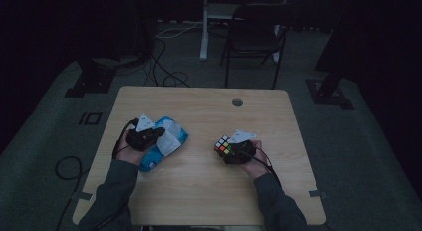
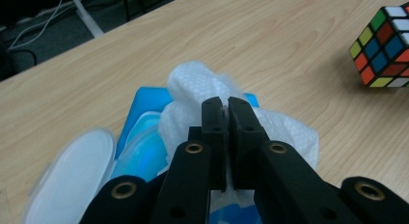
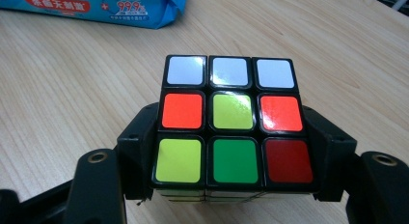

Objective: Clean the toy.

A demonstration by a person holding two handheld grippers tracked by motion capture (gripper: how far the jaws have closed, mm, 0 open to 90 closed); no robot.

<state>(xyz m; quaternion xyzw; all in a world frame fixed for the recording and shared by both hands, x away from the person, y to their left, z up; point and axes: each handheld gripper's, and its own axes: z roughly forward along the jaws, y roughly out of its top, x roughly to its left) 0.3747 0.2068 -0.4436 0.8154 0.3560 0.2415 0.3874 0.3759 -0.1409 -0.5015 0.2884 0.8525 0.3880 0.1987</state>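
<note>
Pulling a wipe up out of the pack, cube parked in the other tongs

Going big to small. I have both tongs over the table, well apart. The wipes pack lies flat directly under and just ahead of my left gripper; its long axis runs along the tongs' reach, slanting from near my left hand out past the jaw tips. The flip lid hangs open off to the jaws' left in the left gripper view.

Left tongs are clenched on the wipe: jaws pressed nearly together with the white sheet pinched between them and bunching up past the tips and off to the right. The wipe looks tethered to the pack below, so I judge the coming move is a straight pull up and away from the pack, across its flat face.

My right gripper is clamped on the Rubik's cube, jaws on its two side faces, white row farthest from the tongs. In the left gripper view the cube sits far out to the right of the wipe. Left hand is plainly the nearer one to the pack; the right hand is busy.
</note>
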